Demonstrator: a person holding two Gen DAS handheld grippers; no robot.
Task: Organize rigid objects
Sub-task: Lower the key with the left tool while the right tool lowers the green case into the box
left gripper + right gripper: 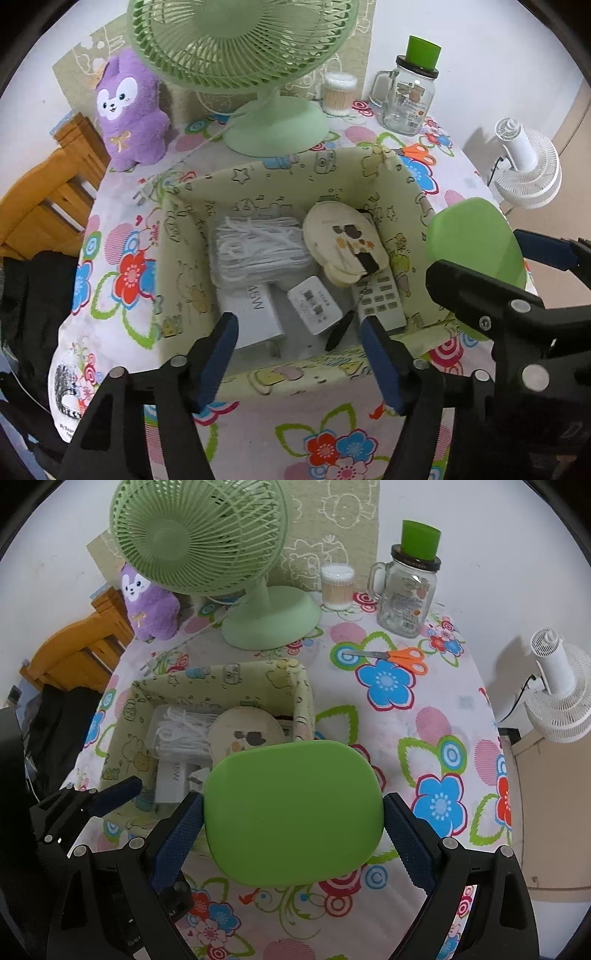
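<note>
A cream fabric box (280, 164) stands on the flowered tablecloth. It holds a clear pack of white cords (258, 247), a white charger (255, 314), a small white adapter (314, 304), a grey remote (380, 299), a round cream case (343, 240) and a slim black-handled tool (341, 328). My left gripper (299, 325) hangs open over the box's near side, with nothing pressed between its pads. My right gripper (293, 801) is shut on a green rounded-square case (291, 812), held just right of the box (221, 672). The case (476, 236) also shows in the left wrist view.
A green desk fan (258, 616) stands behind the box. A purple plush (151, 613) is at the back left, with a swab tub (336, 587) and a glass jar (406, 598) at the back right. Orange scissors (399, 657) lie near the jar. A white fan (557, 698) stands off the table's right edge.
</note>
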